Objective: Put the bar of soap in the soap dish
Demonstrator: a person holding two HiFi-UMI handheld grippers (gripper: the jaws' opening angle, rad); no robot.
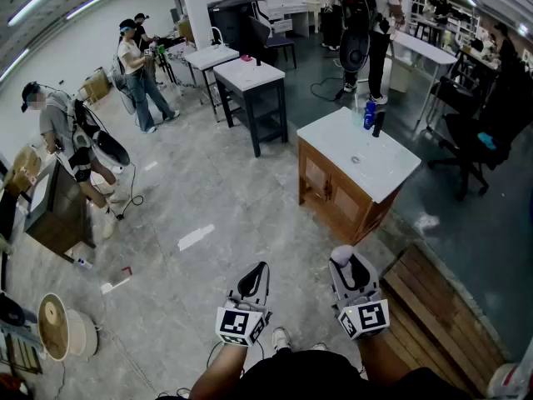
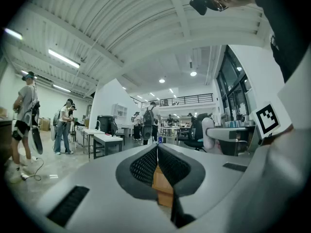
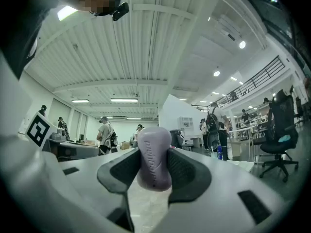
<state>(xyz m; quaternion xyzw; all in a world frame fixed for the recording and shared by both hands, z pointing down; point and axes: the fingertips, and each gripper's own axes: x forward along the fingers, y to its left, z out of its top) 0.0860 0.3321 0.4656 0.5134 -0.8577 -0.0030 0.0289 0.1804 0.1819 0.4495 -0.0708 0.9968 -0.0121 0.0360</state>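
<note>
Soap [image 3: 154,161] sits gripped between the right gripper's [image 1: 351,267] jaws, pads pressing its sides, its rounded end showing past the jaw tips. The left gripper [image 2: 157,155] has its jaws closed together on nothing.

My worry is the grip. The bar looks smooth and rounded, so I judge that a harder squeeze or a jolt could pop it out past the tips, and below the jaws there is only hard floor [image 1: 208,190].

A word is embossed along the bar's face, but I cannot read it for sure. The cubes behind both pairs of jaws carry black-and-white square markers, no letters.

Well ahead of the right jaws stands a white counter [image 1: 379,169] with a blue bottle [image 1: 369,115] at its far edge; its label is too small to read. I see no dish on it or anywhere else, so I could carry the soap to the wrong place.
</note>
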